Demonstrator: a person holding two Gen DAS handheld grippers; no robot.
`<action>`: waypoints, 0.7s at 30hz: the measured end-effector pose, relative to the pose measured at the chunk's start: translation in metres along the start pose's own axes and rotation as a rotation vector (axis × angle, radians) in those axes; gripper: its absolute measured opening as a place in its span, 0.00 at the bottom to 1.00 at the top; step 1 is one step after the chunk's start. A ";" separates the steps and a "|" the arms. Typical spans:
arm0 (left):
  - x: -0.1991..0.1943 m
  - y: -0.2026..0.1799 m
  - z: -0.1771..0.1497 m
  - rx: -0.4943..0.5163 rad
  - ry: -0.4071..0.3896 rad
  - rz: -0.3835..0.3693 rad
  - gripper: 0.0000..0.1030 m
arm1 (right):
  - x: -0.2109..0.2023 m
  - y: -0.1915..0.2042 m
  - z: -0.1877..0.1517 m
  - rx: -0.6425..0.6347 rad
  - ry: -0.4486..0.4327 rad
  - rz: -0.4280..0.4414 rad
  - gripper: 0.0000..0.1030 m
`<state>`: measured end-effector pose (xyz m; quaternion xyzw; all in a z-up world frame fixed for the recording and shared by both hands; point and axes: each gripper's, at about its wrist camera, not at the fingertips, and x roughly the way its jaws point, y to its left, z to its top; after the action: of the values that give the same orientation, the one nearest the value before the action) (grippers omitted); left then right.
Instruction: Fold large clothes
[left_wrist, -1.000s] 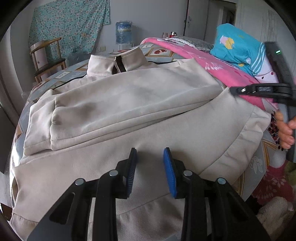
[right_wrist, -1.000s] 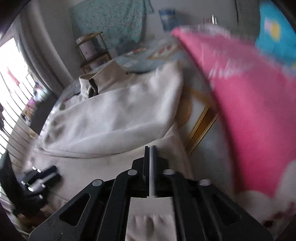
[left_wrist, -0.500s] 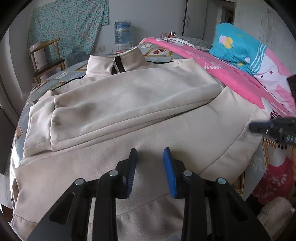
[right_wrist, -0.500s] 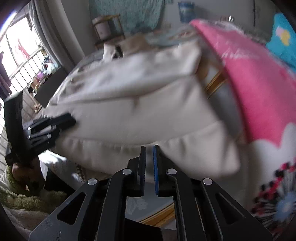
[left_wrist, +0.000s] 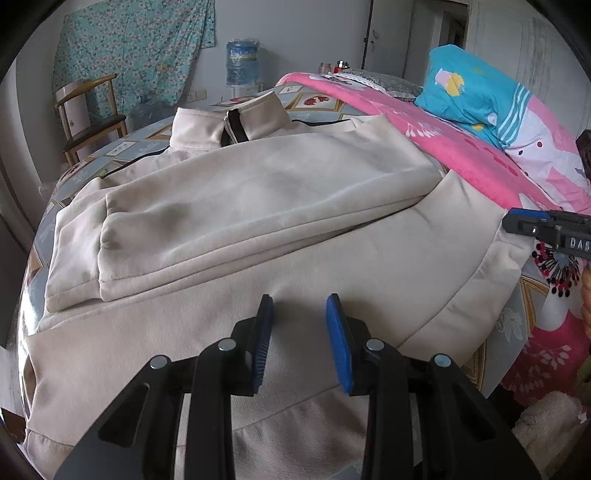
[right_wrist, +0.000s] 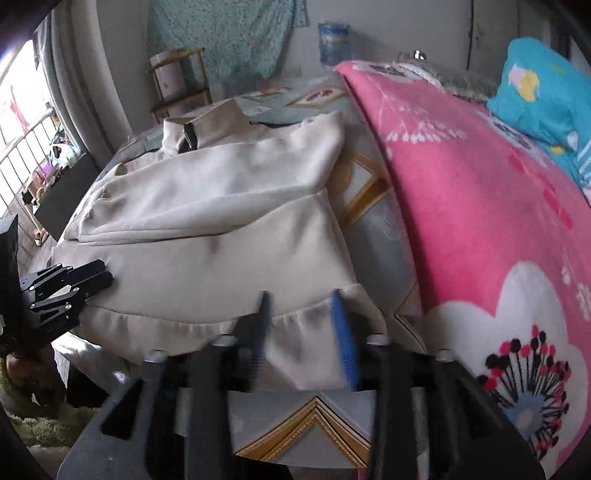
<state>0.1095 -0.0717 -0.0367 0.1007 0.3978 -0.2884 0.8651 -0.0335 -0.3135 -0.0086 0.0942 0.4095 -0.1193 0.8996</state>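
Fingers of my right gripper (right_wrist: 303, 332) are spreading apart, the hem corner of the cream jacket (right_wrist: 207, 229) lying loose between them, not pinched. On my left gripper (left_wrist: 299, 339) the blue pads stand narrowly parted over the jacket's hem, gripping nothing. It lies spread on the patterned bed (right_wrist: 373, 206), sleeve folded across, beside a pink blanket (right_wrist: 480, 184).

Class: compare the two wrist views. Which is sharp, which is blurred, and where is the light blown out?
Left wrist view: sharp, with fisheye bending at the edges. Right wrist view: the right gripper is motion-smeared as its jaws open around the jacket hem; the window at the left edge is overexposed.
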 end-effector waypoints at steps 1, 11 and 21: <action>0.000 0.000 0.000 -0.002 0.002 -0.002 0.29 | 0.008 0.001 -0.002 -0.004 0.023 -0.008 0.40; -0.030 0.005 0.032 0.033 0.049 -0.015 0.70 | -0.012 0.016 0.053 -0.090 0.014 -0.004 0.69; -0.040 0.077 0.143 -0.125 -0.011 0.089 0.85 | 0.026 0.009 0.191 0.028 0.024 0.318 0.80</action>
<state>0.2230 -0.0502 0.0837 0.0624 0.4052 -0.2247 0.8840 0.1224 -0.3598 0.0961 0.1719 0.3982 0.0203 0.9008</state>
